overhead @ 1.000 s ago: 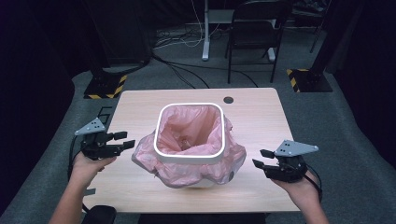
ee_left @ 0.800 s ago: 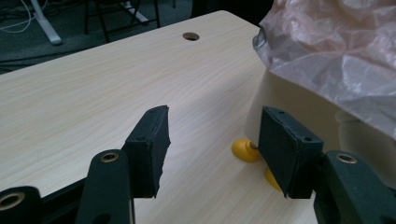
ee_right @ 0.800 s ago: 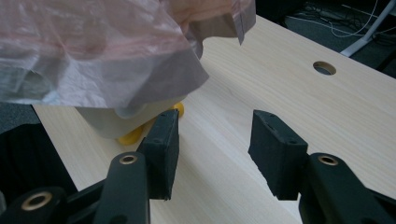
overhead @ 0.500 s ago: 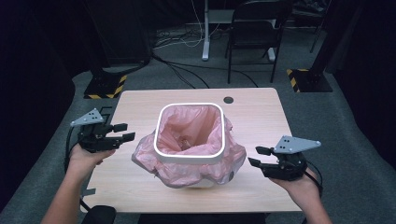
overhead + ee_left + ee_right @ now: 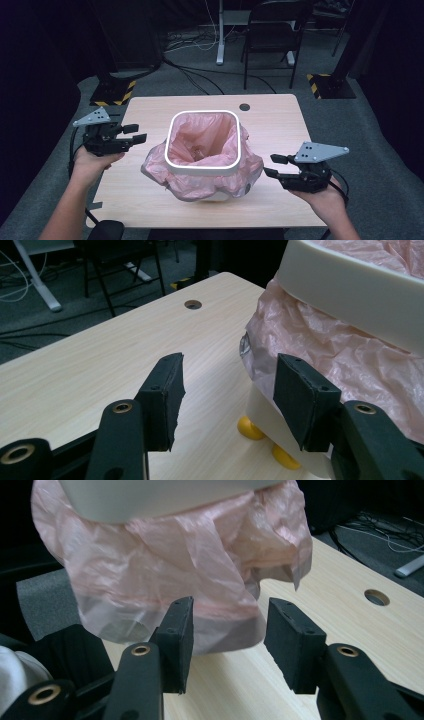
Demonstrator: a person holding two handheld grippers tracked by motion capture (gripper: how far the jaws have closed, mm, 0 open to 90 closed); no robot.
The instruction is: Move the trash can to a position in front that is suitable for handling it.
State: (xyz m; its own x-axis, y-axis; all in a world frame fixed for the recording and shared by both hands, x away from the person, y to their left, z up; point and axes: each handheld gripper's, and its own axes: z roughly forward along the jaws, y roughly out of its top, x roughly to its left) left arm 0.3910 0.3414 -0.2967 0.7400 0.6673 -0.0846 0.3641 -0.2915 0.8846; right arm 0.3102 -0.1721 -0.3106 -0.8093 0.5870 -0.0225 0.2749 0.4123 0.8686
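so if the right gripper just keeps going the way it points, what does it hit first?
Most likely the loose pink bag draped over the white bin. The right gripper has open jaws aimed at that plastic, apart from it; depth is unclear.

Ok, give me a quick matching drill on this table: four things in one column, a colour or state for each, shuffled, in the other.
Things:
1. bin liner
2. bin rim
3. left gripper
4. bin feet

Colour or state:
A. yellow
B. jaws apart, nothing between them
C. pink, draped over the outside
D. white, square with rounded corners

Pairs: 1-C, 2-D, 3-B, 4-A
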